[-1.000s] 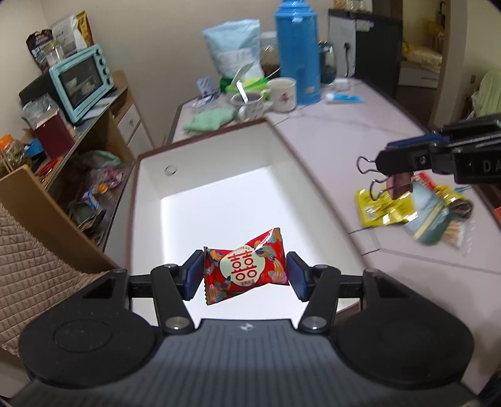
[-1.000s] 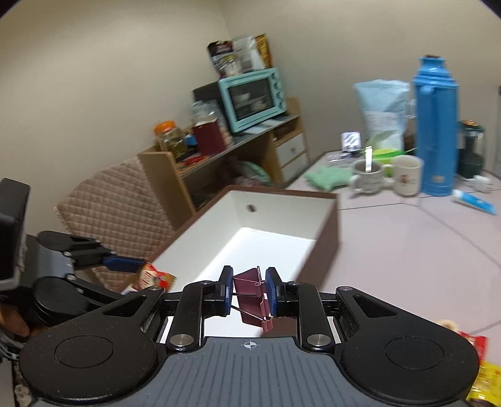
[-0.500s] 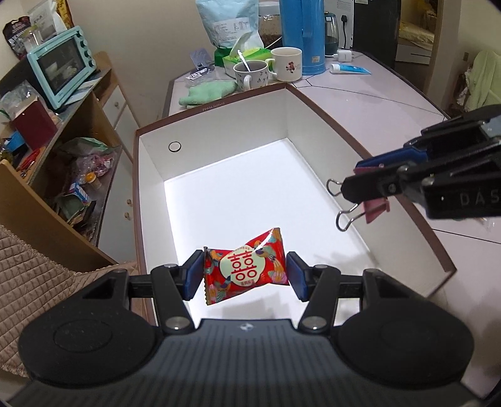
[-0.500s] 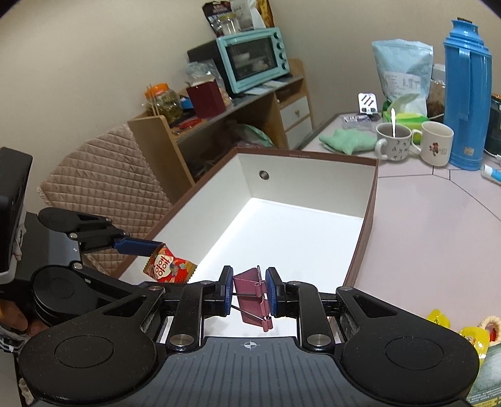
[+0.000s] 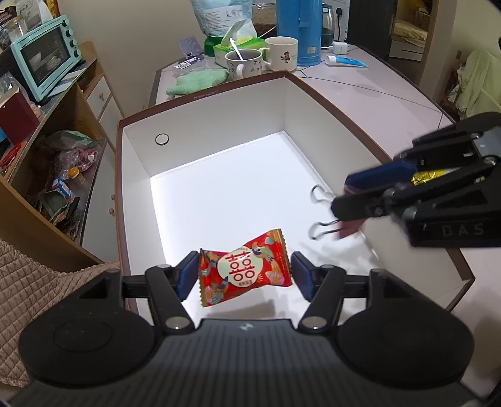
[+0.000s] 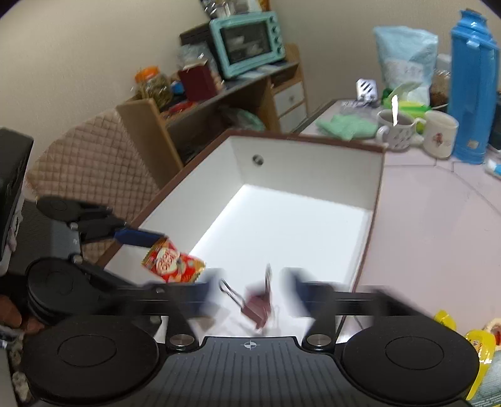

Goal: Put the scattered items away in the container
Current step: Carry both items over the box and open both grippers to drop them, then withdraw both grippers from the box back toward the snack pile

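red candy packet (image 5: 245, 271) pinched between the pads of the left gripper (image 5: 244, 275), hanging in the air over the near end of the white box (image 5: 219, 125), not touching the box floor. same packet shows up from the right wrist view (image 6: 171, 264), just inside the box's left wall near the front corner.

maroon binder clip (image 6: 257, 305) sitting between the fingers of the right gripper (image 6: 255, 294), silver wire handles sticking up and out, tilted. right gripper spread wide, fingers blurred and clearly apart from the clip on both sides, so clip loose above the near end of the box floor. from the left wrist view, clip (image 5: 332, 216) poking out past the right gripper (image 5: 350, 195) over the right side of the box, just inside the right wall.

box itself brown on the outside, white inside, small round hole in the far wall, standing on the pinkish tabletop (image 5: 375, 94).

beyond the far end of the box: green cloth (image 5: 197, 82), two mugs (image 5: 263, 59), one with a spoon, blue thermos (image 5: 299, 29), tube of toothpaste (image 5: 346, 61). left of the box: wooden shelf unit with a teal toaster oven (image 5: 43, 61) on top. right of the box, down by the near corner: a few yellow snack packets (image 6: 469, 338) on the tabletop.
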